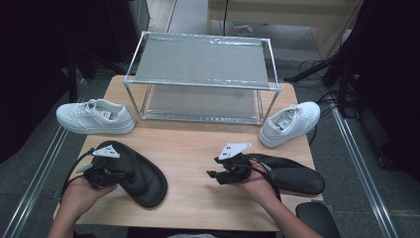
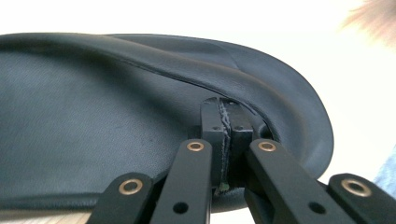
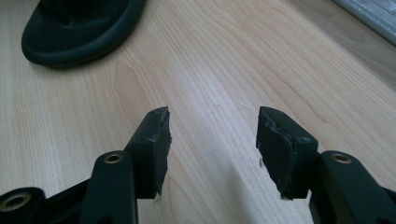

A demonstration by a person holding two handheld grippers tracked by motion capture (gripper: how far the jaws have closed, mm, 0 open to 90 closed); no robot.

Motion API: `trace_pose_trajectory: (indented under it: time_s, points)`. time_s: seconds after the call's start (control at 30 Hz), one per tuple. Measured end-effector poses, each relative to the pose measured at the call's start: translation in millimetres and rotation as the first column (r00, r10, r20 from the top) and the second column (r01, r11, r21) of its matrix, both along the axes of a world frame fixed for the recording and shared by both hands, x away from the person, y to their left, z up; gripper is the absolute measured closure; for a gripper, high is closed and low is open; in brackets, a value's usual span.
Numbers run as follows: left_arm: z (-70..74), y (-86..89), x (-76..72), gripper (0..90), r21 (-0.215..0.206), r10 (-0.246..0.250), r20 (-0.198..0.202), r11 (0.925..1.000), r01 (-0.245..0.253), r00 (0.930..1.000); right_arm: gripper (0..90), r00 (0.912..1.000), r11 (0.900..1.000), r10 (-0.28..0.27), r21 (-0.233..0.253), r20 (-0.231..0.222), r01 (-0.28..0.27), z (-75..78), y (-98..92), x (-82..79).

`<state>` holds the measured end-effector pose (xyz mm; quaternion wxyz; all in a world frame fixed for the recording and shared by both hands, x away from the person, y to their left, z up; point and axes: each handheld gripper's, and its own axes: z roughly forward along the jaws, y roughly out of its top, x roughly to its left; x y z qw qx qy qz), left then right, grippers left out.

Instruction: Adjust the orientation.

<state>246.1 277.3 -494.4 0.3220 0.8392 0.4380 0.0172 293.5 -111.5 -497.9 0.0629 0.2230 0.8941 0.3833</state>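
Observation:
Two black slippers lie on the wooden table (image 1: 198, 198). My left gripper (image 1: 111, 174) rests on the left slipper (image 1: 146, 186). In the left gripper view its jaws are pressed together (image 2: 226, 116) at the edge of that slipper's upper (image 2: 93, 116). My right gripper (image 1: 214, 174) hovers open just left of the right slipper (image 1: 297, 178), pointing left. Nothing but bare table wood shows between its fingertips (image 3: 212, 121). The left slipper's toe (image 3: 74, 32) lies farther ahead of it.
A two-shelf metal rack (image 1: 198, 84) stands at the back middle of the table. One white sneaker (image 1: 94, 116) sits to its left and another (image 1: 289, 123) to its right. A black chair part (image 1: 317, 218) shows at the front right.

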Motion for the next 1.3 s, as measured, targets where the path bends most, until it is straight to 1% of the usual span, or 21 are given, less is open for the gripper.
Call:
trace_pose_trajectory:
  time_s: [0.07,0.27,0.3,0.4,0.47,0.57,0.73,0.8,0.87,0.93,0.97,1.07,1.13,1.17,1.2,1.23,1.27,1.3]
  points:
    - [0.3,-6.3,1.4,89.8,0.002,-0.017,-0.001,0.9999,0.017,0.9999,46.7,1.0,1.0,0.0,0.003,-0.007,0.0,-0.1,-0.6,0.1]
    - [0.9,-25.1,7.0,89.9,0.008,-0.038,0.004,0.9992,0.038,0.9993,46.7,0.9998,1.0,-0.005,0.014,-0.02,0.006,-0.9,-1.2,1.2]
    - [1.1,-28.1,8.7,89.9,0.004,-0.046,-0.002,0.9989,0.046,0.9989,46.7,0.9999,1.0,-0.005,0.016,-0.016,0.005,-0.8,-1.6,1.3]
    - [0.9,-40.1,14.0,90.0,0.004,-0.055,0.003,0.9985,0.055,0.9985,46.7,0.9998,1.0,-0.012,0.022,-0.015,0.013,0.3,-3.7,0.9]
    - [0.7,-49.0,17.6,90.0,0.002,-0.077,0.002,0.9971,0.077,0.9971,46.7,0.9998,1.0,-0.017,0.026,-0.013,0.017,0.7,-5.3,0.8]
    - [0.5,-60.2,21.7,90.0,0.003,-0.096,0.004,0.9954,0.096,0.9954,46.7,0.9996,0.999,-0.026,0.03,-0.01,0.026,1.1,-8.1,0.8]
    - [0.6,-75.1,28.9,89.9,-0.005,-0.117,0.001,0.9931,0.117,0.9931,46.7,0.9985,0.998,-0.051,0.039,-0.019,0.052,1.4,-12.9,0.5]
    - [1.4,-82.1,31.2,90.0,0.003,-0.131,0.011,0.9913,0.131,0.9913,46.5,0.9984,0.998,-0.055,0.041,-0.016,0.056,1.1,-14.9,0.3]
    - [0.9,-90.0,34.9,90.0,0.002,-0.142,0.006,0.9898,0.142,0.9898,46.4,0.9975,0.997,-0.069,0.041,-0.017,0.07,1.2,-18.0,-0.1]
    - [0.5,-92.6,36.4,90.0,0.003,-0.144,0.004,0.9895,0.144,0.9895,46.3,0.9968,0.996,-0.078,0.043,-0.016,0.079,1.3,-19.4,-0.4]
    - [-0.3,-99.6,40.3,90.0,0.006,-0.155,0.0,0.988,0.155,0.988,46.3,0.9959,0.995,-0.09,0.043,-0.008,0.09,2.1,-22.7,-0.7]
    - [-0.8,-110.7,45.2,90.0,0.015,-0.163,0.0,0.9865,0.163,0.9866,46.9,0.9942,0.993,-0.107,0.056,-0.009,0.108,3.1,-28.6,0.1]
    - [-0.5,-118.2,48.1,90.0,0.018,-0.176,0.002,0.9843,0.176,0.9844,47.0,0.9933,0.991,-0.115,0.064,-0.011,0.116,3.7,-31.8,-0.1]
    - [-0.5,-118.2,48.1,90.0,0.018,-0.176,0.002,0.9843,0.176,0.9844,47.0,0.9933,0.991,-0.115,0.064,-0.011,0.116,3.7,-31.8,-0.1]
    - [-1.0,-123.9,51.2,90.0,0.011,-0.183,-0.004,0.983,0.183,0.983,47.0,0.992,0.989,-0.125,0.071,-0.011,0.126,4.6,-35.2,-0.8]
    - [-1.1,-127.3,53.3,90.0,0.012,-0.189,0.0,0.9819,0.189,0.982,47.0,0.9915,0.989,-0.13,0.076,-0.006,0.13,4.7,-36.3,-0.6]
    - [-1.1,-127.3,53.3,90.0,0.012,-0.189,0.0,0.9819,0.189,0.982,47.0,0.9915,0.989,-0.13,0.076,-0.006,0.13,4.7,-36.3,-0.6]
    - [-1.1,-131.6,56.8,90.0,0.009,-0.191,-0.001,0.9815,0.191,0.9816,46.9,0.9903,0.986,-0.139,0.092,-0.008,0.139,6.3,-40.4,-0.5]
